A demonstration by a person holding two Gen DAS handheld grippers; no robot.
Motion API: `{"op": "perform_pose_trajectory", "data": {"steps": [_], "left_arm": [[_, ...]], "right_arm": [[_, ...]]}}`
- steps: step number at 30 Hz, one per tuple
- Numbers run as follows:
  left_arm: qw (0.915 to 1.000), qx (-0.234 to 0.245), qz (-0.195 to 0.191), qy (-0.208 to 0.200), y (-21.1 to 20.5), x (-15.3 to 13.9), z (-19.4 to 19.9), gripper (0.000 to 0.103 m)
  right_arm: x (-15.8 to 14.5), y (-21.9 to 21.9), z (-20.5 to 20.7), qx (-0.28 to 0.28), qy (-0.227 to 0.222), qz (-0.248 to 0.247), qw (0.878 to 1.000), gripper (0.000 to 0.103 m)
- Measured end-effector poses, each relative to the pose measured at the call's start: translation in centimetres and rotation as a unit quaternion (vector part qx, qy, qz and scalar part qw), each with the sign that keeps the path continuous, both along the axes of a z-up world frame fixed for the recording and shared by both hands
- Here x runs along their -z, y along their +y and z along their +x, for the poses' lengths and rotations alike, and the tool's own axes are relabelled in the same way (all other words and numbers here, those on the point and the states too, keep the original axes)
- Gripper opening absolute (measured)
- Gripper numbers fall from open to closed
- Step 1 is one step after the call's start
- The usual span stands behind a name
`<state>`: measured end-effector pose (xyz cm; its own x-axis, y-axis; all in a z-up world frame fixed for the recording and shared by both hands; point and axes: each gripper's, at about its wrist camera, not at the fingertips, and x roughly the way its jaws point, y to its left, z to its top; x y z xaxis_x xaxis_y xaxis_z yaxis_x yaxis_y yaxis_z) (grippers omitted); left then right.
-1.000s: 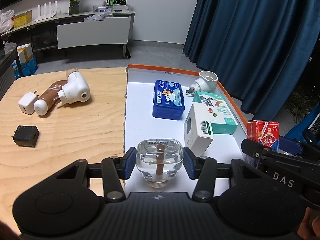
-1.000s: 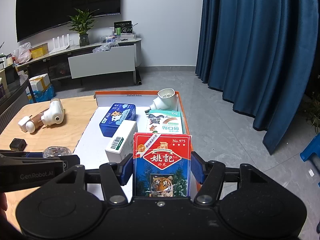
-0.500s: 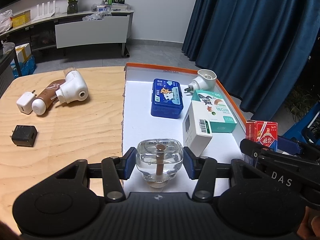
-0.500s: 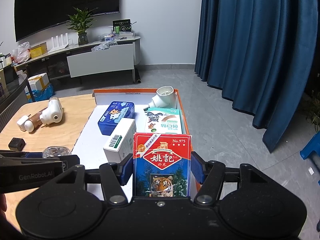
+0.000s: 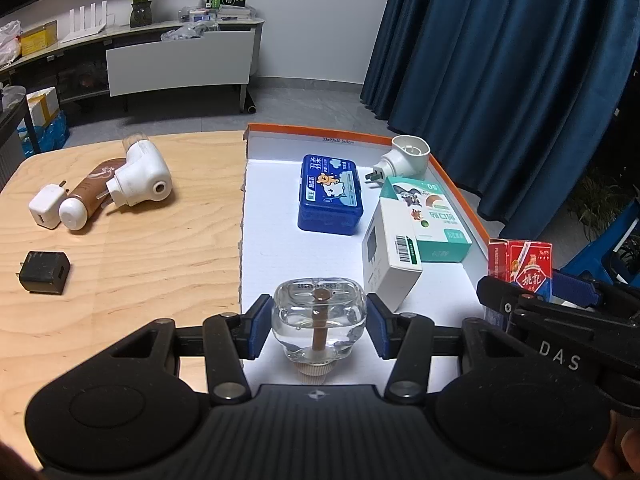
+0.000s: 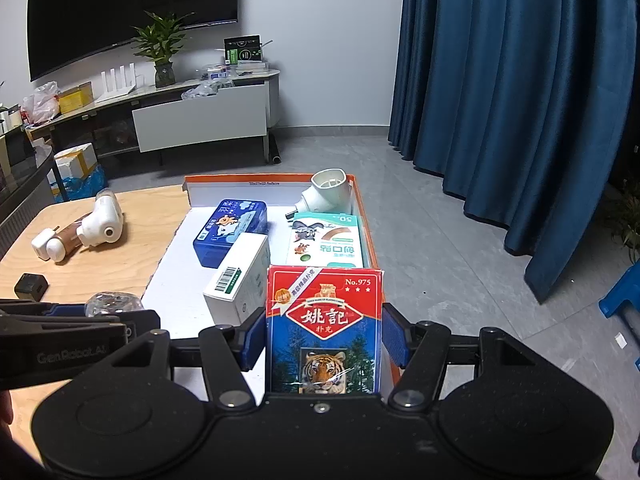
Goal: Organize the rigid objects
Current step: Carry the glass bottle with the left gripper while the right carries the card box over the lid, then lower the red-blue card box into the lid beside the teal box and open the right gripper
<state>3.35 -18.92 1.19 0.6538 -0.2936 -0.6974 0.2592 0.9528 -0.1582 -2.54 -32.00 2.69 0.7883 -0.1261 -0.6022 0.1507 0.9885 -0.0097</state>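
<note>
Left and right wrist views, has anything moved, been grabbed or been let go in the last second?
Nothing visibly changed. The left gripper still grips the clear glass bottle over the white tray, and the right gripper still holds the red playing card box. The items in the tray and on the wooden table lie as before.

White wall [image 6: 320,20], dark blue curtains [image 6: 520,100], grey floor [image 6: 460,240], perhaps tiled; wall-mounted television [image 6: 120,12].
</note>
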Motion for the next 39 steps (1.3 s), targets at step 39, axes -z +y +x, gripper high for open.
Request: {"op": "perform_pose_trajectory", "data": {"steps": [39], "left_arm": [[0.9999, 0.010, -0.001, 0.006, -0.25, 0.54, 0.20, 0.050]], "right_arm": [[0.82, 0.21, 0.51, -0.004, 0.016, 0.009, 1.000, 0.072]]}}
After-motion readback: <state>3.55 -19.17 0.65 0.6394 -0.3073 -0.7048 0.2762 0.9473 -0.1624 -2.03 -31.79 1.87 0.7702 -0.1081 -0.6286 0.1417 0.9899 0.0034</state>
